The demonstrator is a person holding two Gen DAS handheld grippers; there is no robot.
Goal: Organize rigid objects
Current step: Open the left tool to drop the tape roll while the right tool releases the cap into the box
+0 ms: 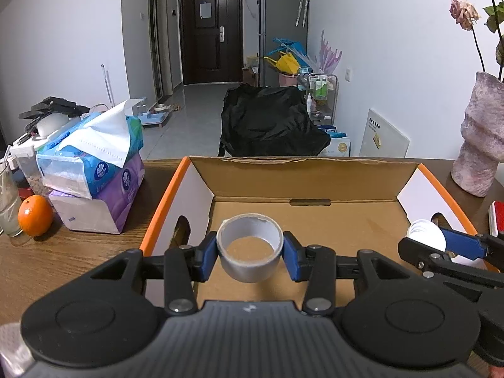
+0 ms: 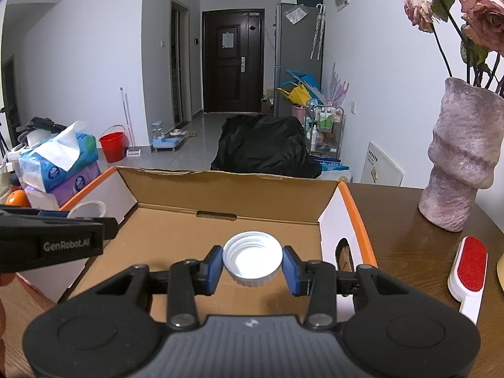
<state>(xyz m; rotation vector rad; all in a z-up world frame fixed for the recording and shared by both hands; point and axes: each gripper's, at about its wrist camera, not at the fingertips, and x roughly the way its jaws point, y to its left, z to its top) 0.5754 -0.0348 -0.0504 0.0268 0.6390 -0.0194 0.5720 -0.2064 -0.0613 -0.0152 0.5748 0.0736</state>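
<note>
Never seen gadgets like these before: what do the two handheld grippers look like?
Both look alike. The left gripper and the right gripper are black plastic, with a ribbed grey centre, round side discs, silver rivets on linkage bars, and blue pads. The right wrist view shows "GenRobot.AI" printed on the left one's side.

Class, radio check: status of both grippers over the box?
Left gripper shut on tape roll. Right gripper shut on white lid. Both over cardboard box; nothing beneath them.

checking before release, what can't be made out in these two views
- Box floor near the cameras: hidden by each gripper body, both views.
- Whether the tape or cap touches the floor: undersides hidden.
- Brush: cut by left view's edge.
- Left gripper, right gripper: hands unseen.
</note>
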